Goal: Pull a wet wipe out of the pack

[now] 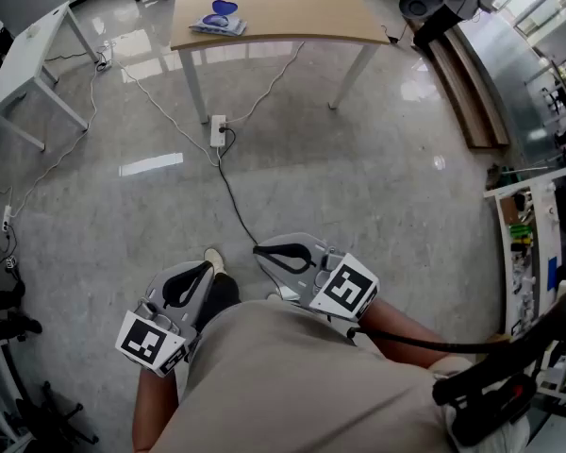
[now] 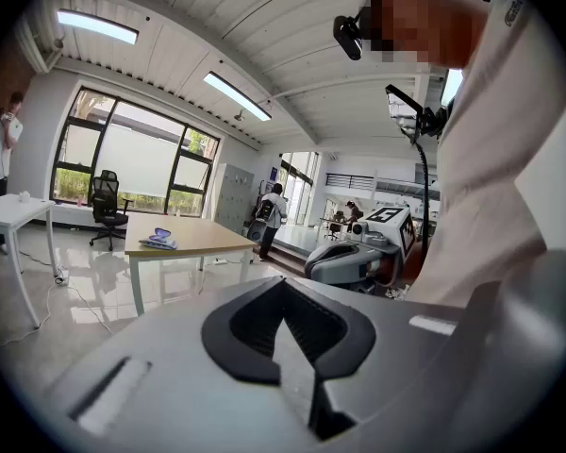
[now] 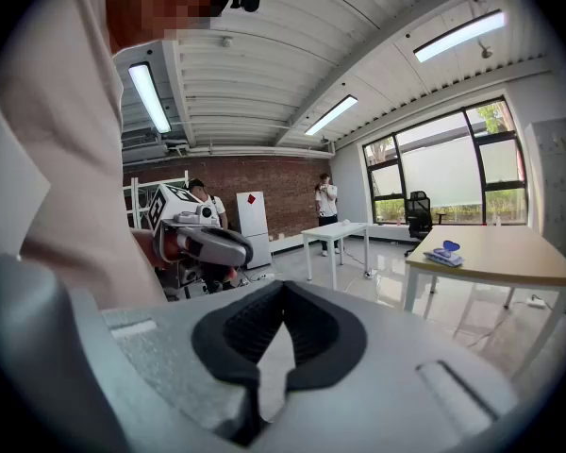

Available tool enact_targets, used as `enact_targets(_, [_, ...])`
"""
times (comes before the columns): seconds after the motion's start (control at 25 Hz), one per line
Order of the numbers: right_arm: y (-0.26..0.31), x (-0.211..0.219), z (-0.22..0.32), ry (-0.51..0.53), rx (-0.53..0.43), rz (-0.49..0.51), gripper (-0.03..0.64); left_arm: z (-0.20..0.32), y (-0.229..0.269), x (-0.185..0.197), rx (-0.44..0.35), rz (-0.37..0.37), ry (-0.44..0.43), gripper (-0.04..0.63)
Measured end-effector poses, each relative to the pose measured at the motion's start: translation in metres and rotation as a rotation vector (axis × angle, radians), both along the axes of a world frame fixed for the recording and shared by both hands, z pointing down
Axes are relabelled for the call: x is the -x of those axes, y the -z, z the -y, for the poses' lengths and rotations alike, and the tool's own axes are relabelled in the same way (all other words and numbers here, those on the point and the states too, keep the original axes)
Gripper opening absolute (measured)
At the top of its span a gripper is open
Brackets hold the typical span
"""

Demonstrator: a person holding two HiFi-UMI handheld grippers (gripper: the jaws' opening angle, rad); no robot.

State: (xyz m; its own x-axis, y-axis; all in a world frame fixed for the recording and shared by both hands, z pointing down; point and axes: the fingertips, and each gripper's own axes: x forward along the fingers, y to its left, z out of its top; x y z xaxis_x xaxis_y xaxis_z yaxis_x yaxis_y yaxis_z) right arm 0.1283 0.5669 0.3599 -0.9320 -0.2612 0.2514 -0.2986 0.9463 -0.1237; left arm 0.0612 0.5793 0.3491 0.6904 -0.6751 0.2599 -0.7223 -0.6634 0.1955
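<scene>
The wet wipe pack (image 1: 219, 19), blue and white, lies on the near left part of a wooden table (image 1: 283, 8) far ahead of me. It shows small in the left gripper view (image 2: 158, 240) and in the right gripper view (image 3: 443, 253). My left gripper (image 1: 206, 270) and right gripper (image 1: 261, 249) are held close to my body over the floor, well short of the table. Each one's jaws meet at the tips with nothing between them, as the left gripper (image 2: 283, 286) and right gripper (image 3: 283, 289) views show.
A power strip (image 1: 217, 130) with cables lies on the glossy floor between me and the table. A white table (image 1: 19, 55) stands at the left, wooden steps (image 1: 467, 92) and shelves (image 1: 538, 253) at the right. People stand in the background (image 3: 327, 201).
</scene>
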Motion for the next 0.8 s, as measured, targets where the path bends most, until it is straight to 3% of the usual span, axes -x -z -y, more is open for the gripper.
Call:
enact_targets(0.52, [0.008,0.151,0.101,-0.126,0.017,-0.080,0.002,0.105,-0.002,0.166,0.009,-0.025,-0.111,0.002])
enact_targets(0.8, [0.005,0.182,0.125,-0.138,0.020,-0.125,0.002,0.137,-0.017,0.201,-0.003,-0.067,-0.122,0.002])
